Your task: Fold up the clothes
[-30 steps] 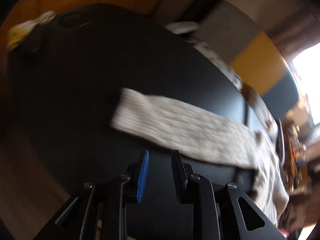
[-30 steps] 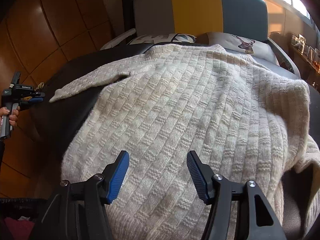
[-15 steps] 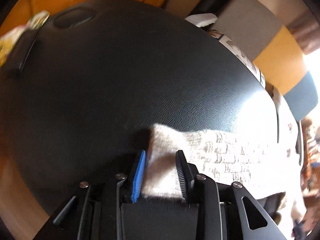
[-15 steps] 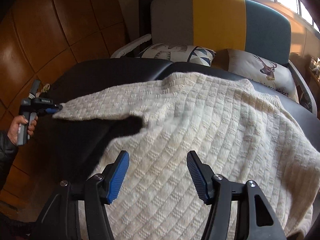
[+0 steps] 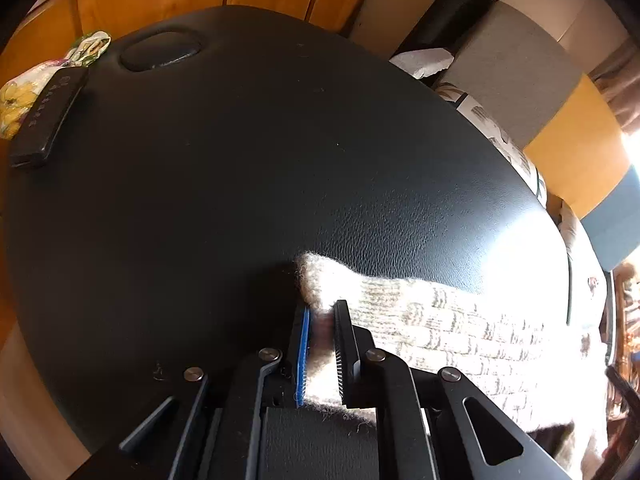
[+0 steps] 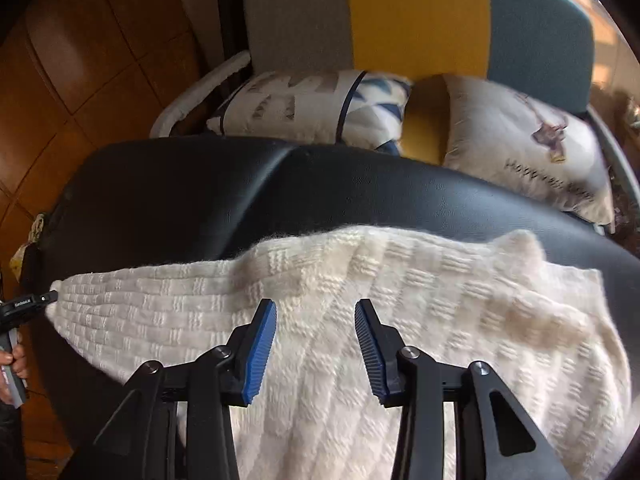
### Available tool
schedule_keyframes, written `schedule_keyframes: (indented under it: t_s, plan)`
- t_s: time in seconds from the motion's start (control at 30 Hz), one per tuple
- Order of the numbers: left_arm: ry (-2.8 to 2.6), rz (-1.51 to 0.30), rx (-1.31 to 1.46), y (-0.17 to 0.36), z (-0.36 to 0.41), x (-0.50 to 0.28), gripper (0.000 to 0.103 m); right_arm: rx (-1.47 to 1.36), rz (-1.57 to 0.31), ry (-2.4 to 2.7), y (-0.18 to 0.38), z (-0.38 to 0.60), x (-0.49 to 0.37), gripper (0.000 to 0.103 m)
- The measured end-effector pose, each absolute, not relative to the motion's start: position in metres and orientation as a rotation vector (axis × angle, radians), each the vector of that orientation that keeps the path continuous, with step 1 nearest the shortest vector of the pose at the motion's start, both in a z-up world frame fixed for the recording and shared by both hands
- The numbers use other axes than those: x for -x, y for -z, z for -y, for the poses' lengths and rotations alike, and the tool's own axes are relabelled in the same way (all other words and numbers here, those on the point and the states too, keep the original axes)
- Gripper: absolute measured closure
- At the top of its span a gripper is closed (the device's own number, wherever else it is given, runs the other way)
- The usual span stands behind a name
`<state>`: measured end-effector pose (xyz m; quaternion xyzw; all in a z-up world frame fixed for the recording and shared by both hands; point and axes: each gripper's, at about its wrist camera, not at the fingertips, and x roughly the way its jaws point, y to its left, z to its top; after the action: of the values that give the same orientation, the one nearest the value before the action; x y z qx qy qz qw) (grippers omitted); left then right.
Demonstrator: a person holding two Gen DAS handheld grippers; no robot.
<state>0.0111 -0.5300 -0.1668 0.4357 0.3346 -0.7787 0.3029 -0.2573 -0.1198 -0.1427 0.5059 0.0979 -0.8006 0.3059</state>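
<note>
Left wrist view has the action: the left gripper (image 5: 320, 344) is now clamped on the cuff of the sweater sleeve (image 5: 432, 320), cream knit bunched between its jaws. A second ago those jaws hung clear of the sleeve; half a second ago they straddled the cuff; now they are pinched together on it. That is a secured grasp, and it means the sleeve can be carried.

Right wrist view shows the sweater (image 6: 360, 300) spread on the black padded bench (image 6: 224, 184), its sleeve stretched out toward the bench's left edge, where the left gripper (image 6: 28, 305) holds the cuff. The right gripper (image 6: 315, 344) hovers over the sweater's body with jaws wide apart, gripping nothing. Its view has also slid back, so more bare bench shows beyond the knit than before.

My read: a sleeve fold is in hand, and the cuff would likely be brought across onto the body. The knit looks soft and stretchy, so a hard pull could drag the whole garment.

A remote control (image 5: 48, 116) lies near the bench's far left corner.
</note>
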Motion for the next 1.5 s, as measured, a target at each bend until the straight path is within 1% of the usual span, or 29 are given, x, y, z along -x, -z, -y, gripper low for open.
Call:
schedule_keyframes:
  t_s: [0.13, 0.17, 0.3, 0.53, 0.6, 0.7, 0.8, 0.9, 1.0, 1.1, 1.13, 1.23, 1.33, 1.43, 1.5]
  plan:
    - [2.083, -0.810, -1.156, 0.167, 0.527, -0.007, 0.091, -1.407, -0.325, 2.123, 0.169, 0.136, 0.277, 0.062]
    - [2.085, -0.792, -1.155, 0.167, 0.526, -0.006, 0.091, -1.417, -0.341, 2.128, 0.175, 0.139, 0.280, 0.059]
    - [2.077, -0.746, -1.124, 0.170, 0.528, 0.016, 0.091, -1.374, -0.383, 2.168, 0.175, 0.150, 0.287, 0.056]
    - [2.032, -0.616, -1.115, 0.167, 0.546, 0.055, 0.091, -1.369, -0.368, 2.213, 0.175, 0.161, 0.304, 0.054]
    - [2.000, -0.569, -1.129, 0.167, 0.551, 0.062, 0.095, -1.366, -0.370, 2.222, 0.176, 0.165, 0.308, 0.052]
    - [1.953, -0.499, -1.147, 0.166, 0.560, 0.072, 0.095, -1.369, -0.376, 2.212, 0.174, 0.166, 0.311, 0.051]
    - [1.958, -0.587, -1.141, 0.159, 0.570, 0.063, 0.095, -1.369, -0.331, 2.181, 0.165, 0.158, 0.307, 0.051]
    - [2.088, -0.619, -1.149, 0.141, 0.539, 0.053, 0.095, -1.317, -0.202, 2.099, 0.147, 0.140, 0.284, 0.051]
    - [2.231, -0.643, -1.156, 0.122, 0.503, 0.043, 0.094, -1.279, -0.200, 1.983, 0.135, 0.121, 0.242, 0.051]
    - [2.374, -0.667, -1.159, 0.103, 0.468, 0.034, 0.094, -1.271, -0.258, 1.910, 0.133, 0.101, 0.192, 0.051]
    - [2.437, -0.663, -1.198, 0.103, 0.445, 0.036, 0.094, -1.275, -0.284, 1.913, 0.133, 0.093, 0.178, 0.051]
    - [2.556, -0.666, -1.357, 0.117, 0.376, 0.055, 0.094, -1.290, -0.353, 1.952, 0.136, 0.067, 0.139, 0.051]
    - [2.662, -0.668, -1.524, 0.132, 0.307, 0.074, 0.094, -1.327, -0.324, 1.982, 0.140, 0.036, 0.118, 0.051]
    - [2.654, -0.777, -1.642, 0.149, 0.267, 0.091, 0.094, -1.351, -0.305, 2.021, 0.146, 0.008, 0.102, 0.051]
    - [2.617, -0.811, -1.665, 0.158, 0.248, 0.092, 0.094, -1.367, -0.292, 2.047, 0.149, -0.010, 0.092, 0.051]
